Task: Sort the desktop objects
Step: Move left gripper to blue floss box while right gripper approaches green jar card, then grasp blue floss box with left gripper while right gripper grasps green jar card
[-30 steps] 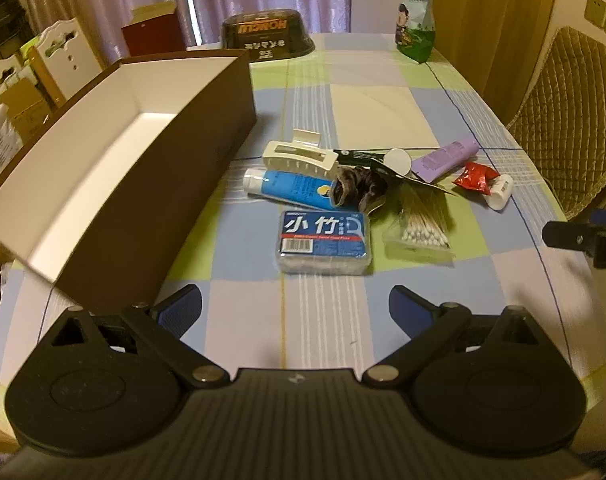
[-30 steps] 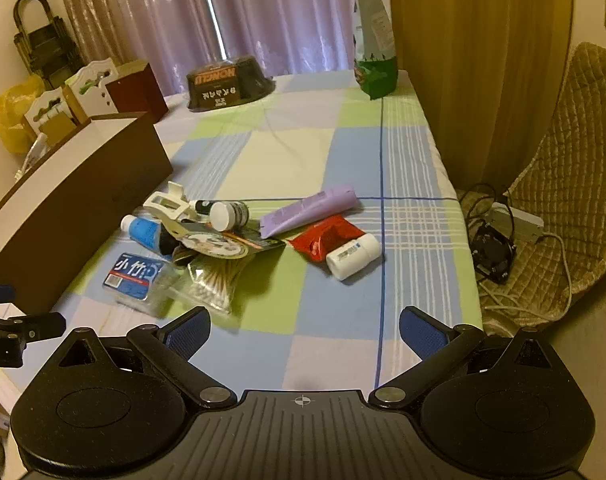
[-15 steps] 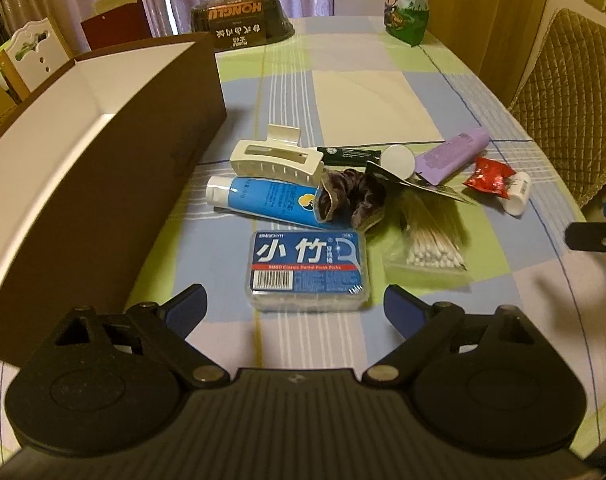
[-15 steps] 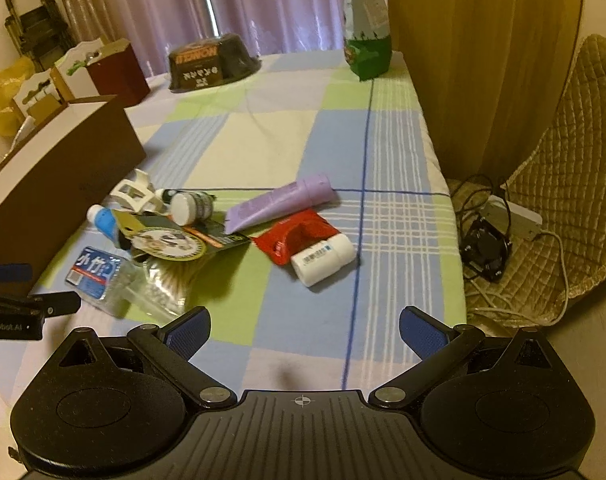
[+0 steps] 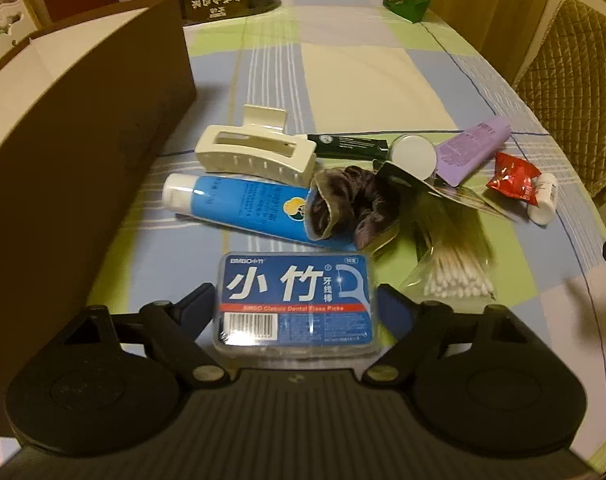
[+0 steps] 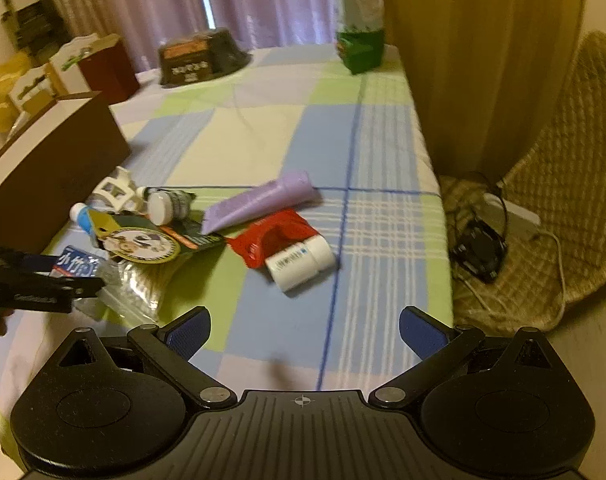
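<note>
Along the left of my left wrist view runs the brown box (image 5: 83, 184) with its white inside. At lower centre lies the floss pick case (image 5: 297, 304), clear plastic with a blue label and white characters, between my left gripper's (image 5: 296, 306) spread fingers, contact unclear. My right gripper (image 6: 304, 330) hangs wide apart, empty, over the checked tablecloth (image 6: 295, 320).

Both grippers are matte black: the left gripper (image 5: 296, 306) and the right gripper (image 6: 305, 330) each have a ribbed centre plate, two round side housings, angled link arms with silver screws, and blue pads (image 6: 189, 330) on the fingers.
</note>
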